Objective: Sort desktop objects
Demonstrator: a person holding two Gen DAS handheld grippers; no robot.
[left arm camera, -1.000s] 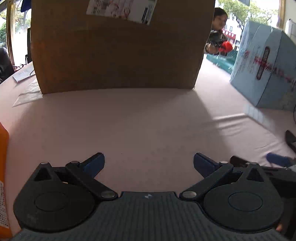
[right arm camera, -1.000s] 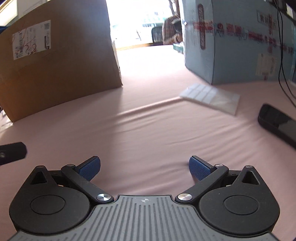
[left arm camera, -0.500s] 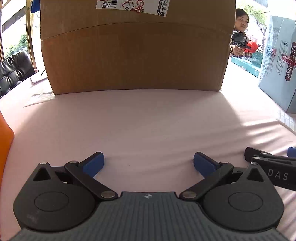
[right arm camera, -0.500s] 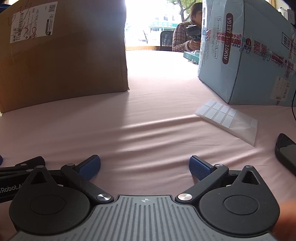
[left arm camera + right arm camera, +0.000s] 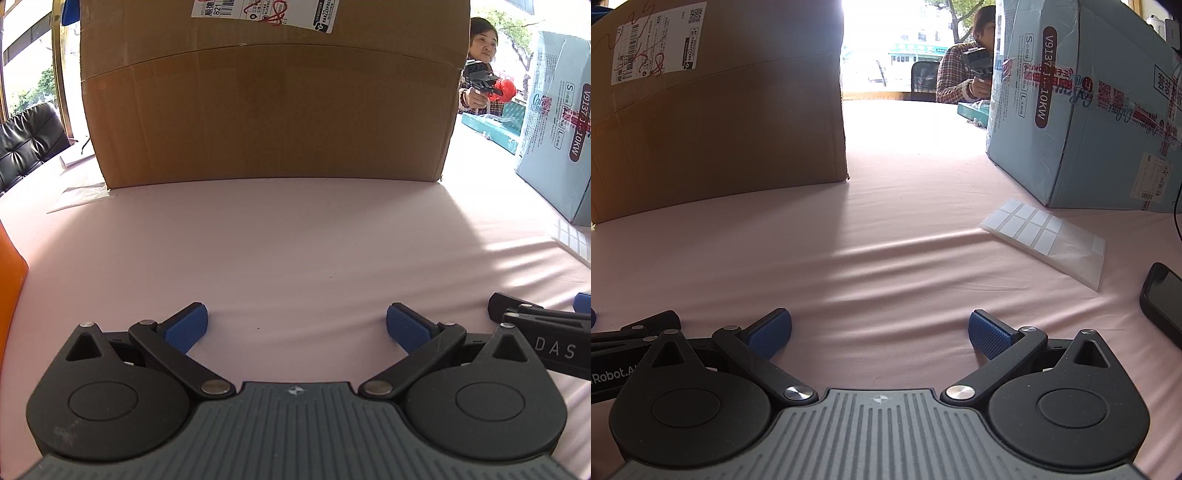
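My left gripper (image 5: 295, 326) is open and empty, low over the pink tablecloth (image 5: 295, 240). My right gripper (image 5: 880, 330) is open and empty too, side by side with the left one; its edge shows at the right of the left wrist view (image 5: 543, 332). An orange object (image 5: 11, 284) stands at the left edge. A sheet of white labels (image 5: 1045, 236) lies ahead and right of the right gripper. A black phone (image 5: 1163, 299) lies at the far right edge.
A large brown cardboard box (image 5: 269, 107) stands ahead, also in the right wrist view (image 5: 713, 122). A light blue box (image 5: 1082, 110) stands at the right. A person (image 5: 971, 70) with another gripper sits at the table's far side. A black chair (image 5: 26, 140) is far left.
Both grippers have turned and levelled: the left view swung to face the cardboard box, the right view swung right toward the blue box. Both jaws stayed open.
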